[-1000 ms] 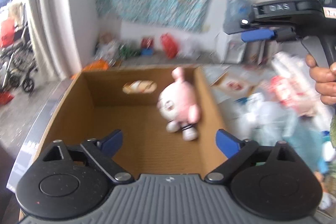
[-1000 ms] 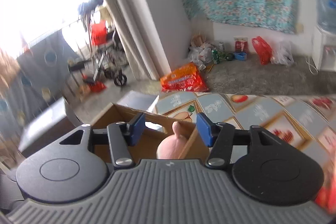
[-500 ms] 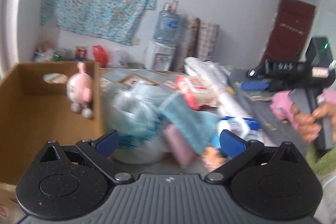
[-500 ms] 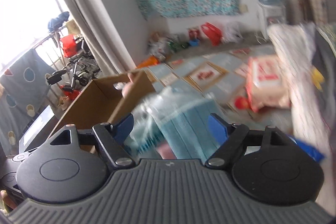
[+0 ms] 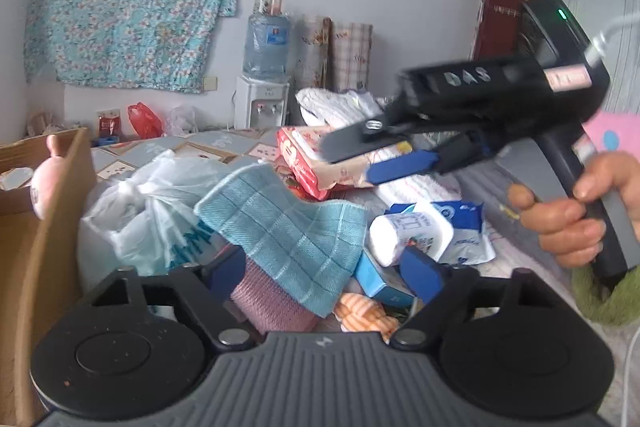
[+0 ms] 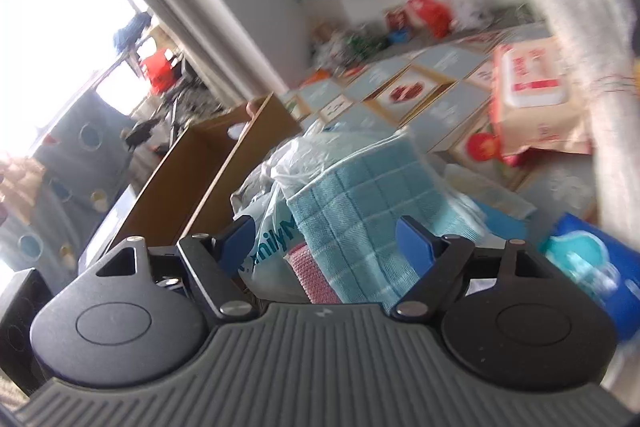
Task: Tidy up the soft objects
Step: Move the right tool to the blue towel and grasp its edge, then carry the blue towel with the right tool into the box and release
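A pile of soft things lies on the bed: a teal checked towel [image 5: 288, 227] draped over a pink knitted cloth [image 5: 268, 303], beside a white plastic bag [image 5: 152, 211]. My left gripper [image 5: 324, 273] is open and empty, just in front of the towel and pink cloth. My right gripper [image 6: 326, 241] is open and empty over the same towel [image 6: 360, 211]; it also shows in the left wrist view [image 5: 384, 155], held above the pile. A pink plush toy [image 5: 42, 183] sits in the cardboard box [image 5: 36, 267] at left.
A red tissue pack [image 5: 320, 167], a white and blue wipes pack [image 5: 416, 231], an orange striped toy [image 5: 364, 315] and a rolled white blanket [image 5: 340, 103] lie around the pile. The box [image 6: 200, 179] stands left of the bag. A water dispenser [image 5: 266, 75] stands at the far wall.
Both grippers have swung right, away from the box and plush toy, and come down close to the towel pile. The right gripper moved left across the left wrist view.
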### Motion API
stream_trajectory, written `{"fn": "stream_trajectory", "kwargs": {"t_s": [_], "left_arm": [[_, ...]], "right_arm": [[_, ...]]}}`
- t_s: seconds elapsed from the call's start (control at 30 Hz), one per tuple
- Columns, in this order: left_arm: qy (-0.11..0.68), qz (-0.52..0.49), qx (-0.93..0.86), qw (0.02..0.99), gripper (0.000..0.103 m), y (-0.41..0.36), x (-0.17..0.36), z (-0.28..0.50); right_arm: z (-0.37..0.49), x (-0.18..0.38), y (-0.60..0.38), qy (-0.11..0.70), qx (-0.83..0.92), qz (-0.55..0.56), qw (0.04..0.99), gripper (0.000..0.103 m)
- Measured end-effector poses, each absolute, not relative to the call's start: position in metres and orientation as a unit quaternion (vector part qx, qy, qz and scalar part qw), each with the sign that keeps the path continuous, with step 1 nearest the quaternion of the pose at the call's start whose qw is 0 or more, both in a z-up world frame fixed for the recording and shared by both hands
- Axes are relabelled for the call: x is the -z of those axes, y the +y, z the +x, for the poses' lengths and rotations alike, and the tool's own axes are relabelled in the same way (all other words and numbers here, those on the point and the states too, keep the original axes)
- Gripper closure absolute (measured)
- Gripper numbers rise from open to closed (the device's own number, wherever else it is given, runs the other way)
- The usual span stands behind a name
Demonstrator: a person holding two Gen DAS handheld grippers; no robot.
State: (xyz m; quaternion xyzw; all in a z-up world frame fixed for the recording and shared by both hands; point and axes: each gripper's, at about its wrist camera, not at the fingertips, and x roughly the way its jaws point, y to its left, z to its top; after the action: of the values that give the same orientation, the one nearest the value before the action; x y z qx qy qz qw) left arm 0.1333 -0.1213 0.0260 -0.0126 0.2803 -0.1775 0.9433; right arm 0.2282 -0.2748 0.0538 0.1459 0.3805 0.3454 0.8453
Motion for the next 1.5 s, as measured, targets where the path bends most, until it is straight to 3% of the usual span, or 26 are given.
{"fn": "stream_trajectory", "kwargs": {"t_s": [0.17, 0.27, 0.67, 0.77, 0.93, 1.03, 1.37, 1.5], "left_arm": [[0.305, -0.011, 0.175, 0.936, 0.029, -0.128, -0.005, 0.158], [0.315, -0.008, 0.168, 0.934, 0.033, -0.129, 0.007, 0.170], [0.308, 0.004, 0.161, 0.938, 0.034, -0.130, 0.021, 0.183], [0.307, 0.004, 0.162, 0.938, 0.033, -0.129, 0.020, 0.184], [0.306, -0.006, 0.164, 0.938, 0.032, -0.124, 0.019, 0.185], [0.301, -0.010, 0.168, 0.939, 0.031, -0.124, 0.015, 0.183], [0.257, -0.024, 0.184, 0.949, 0.030, -0.121, -0.008, 0.159], [0.236, -0.014, 0.189, 0.953, 0.030, -0.129, -0.017, 0.146]], "right_arm": [[0.264, -0.039, -0.237, 0.405, -0.366, 0.072, 0.835, 0.025], [0.283, -0.025, -0.220, 0.418, -0.368, 0.031, 0.830, 0.016], [0.331, 0.012, -0.198, 0.466, -0.389, -0.011, 0.795, 0.012], [0.331, 0.015, -0.200, 0.468, -0.397, 0.005, 0.790, 0.028], [0.328, 0.011, -0.203, 0.466, -0.393, 0.032, 0.792, 0.069], [0.320, 0.003, -0.209, 0.455, -0.382, 0.039, 0.803, 0.084], [0.274, -0.043, -0.244, 0.389, -0.336, 0.111, 0.851, 0.089], [0.261, -0.042, -0.245, 0.400, -0.326, 0.136, 0.846, 0.089]]}}
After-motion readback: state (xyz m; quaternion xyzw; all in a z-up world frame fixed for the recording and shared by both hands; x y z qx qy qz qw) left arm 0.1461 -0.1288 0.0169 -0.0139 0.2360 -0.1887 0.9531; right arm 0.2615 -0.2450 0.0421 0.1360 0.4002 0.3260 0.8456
